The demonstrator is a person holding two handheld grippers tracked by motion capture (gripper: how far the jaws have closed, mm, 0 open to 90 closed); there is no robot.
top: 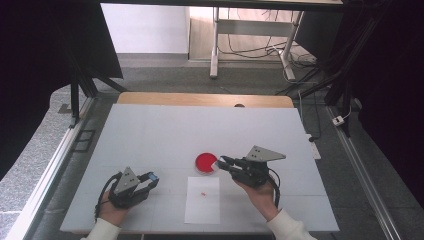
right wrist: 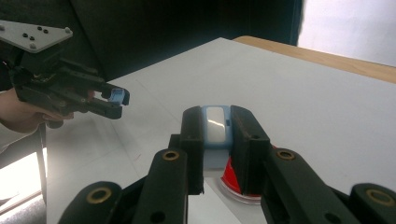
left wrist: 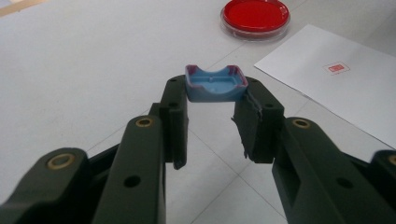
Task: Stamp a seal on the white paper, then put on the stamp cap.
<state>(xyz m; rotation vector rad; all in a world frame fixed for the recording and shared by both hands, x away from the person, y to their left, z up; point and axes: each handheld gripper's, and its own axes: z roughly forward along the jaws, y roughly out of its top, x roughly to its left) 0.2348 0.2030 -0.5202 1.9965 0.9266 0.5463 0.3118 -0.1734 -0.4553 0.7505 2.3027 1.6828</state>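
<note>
My left gripper (top: 151,177) is at the table's front left, shut on a small blue cap (left wrist: 215,84) with purplish corners, pinched between its tips. Over at the right, my right gripper (top: 221,161) is shut on a light blue stamp-like block (right wrist: 215,125) with a white face. It holds the block just above the near right rim of a round red dish (top: 204,162). In the right gripper view the dish (right wrist: 232,181) shows below the jaws, and the left gripper (right wrist: 116,99) is at the left with the cap. A white paper sheet (top: 202,202) lies between the hands.
The sheet (left wrist: 345,93) carries a small red stamped mark (left wrist: 336,68). The white tabletop (top: 165,130) stretches back to a wooden edge (top: 205,99). Dark curtains, desk legs and cables stand beyond the table.
</note>
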